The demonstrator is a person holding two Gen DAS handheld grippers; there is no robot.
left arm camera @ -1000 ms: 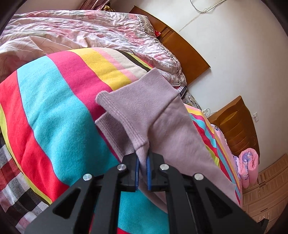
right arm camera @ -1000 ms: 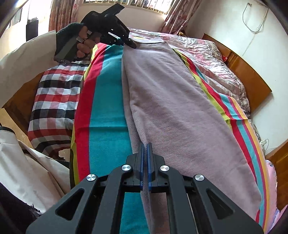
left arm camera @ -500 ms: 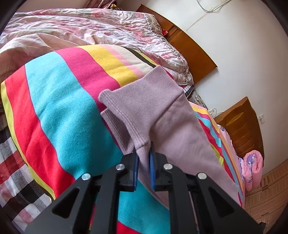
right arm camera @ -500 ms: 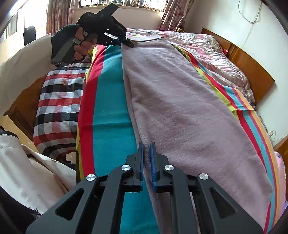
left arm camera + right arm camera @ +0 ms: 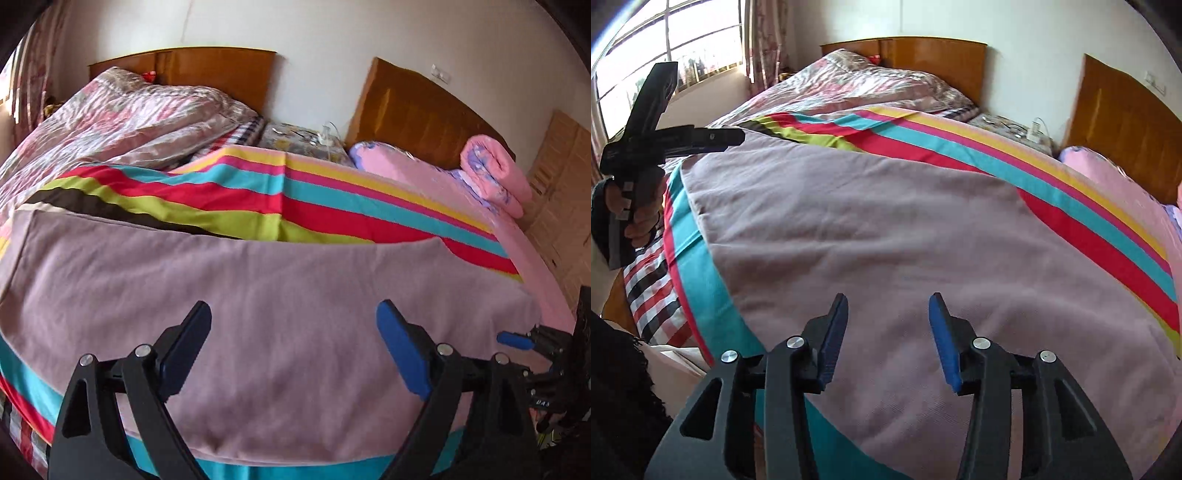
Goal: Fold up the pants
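Left wrist view | left gripper [image 5: 293, 347] jaws just opened wide, empty | mauve pants [image 5: 258, 295] flat on striped blanket [image 5: 314, 199], beyond and beneath jaws | right gripper [image 5: 888, 334] jaws just opened, empty, over pants

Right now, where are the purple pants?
The pants lie spread flat on the striped blanket on the bed, right ahead in both wrist views, with the floral quilt behind.

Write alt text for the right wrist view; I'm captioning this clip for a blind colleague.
Mauve pants lie spread flat on a striped blanket over a bed, with the right gripper above them, its jaws just opened and nothing between them. At far left a hand holds the left gripper near the pants' far end.
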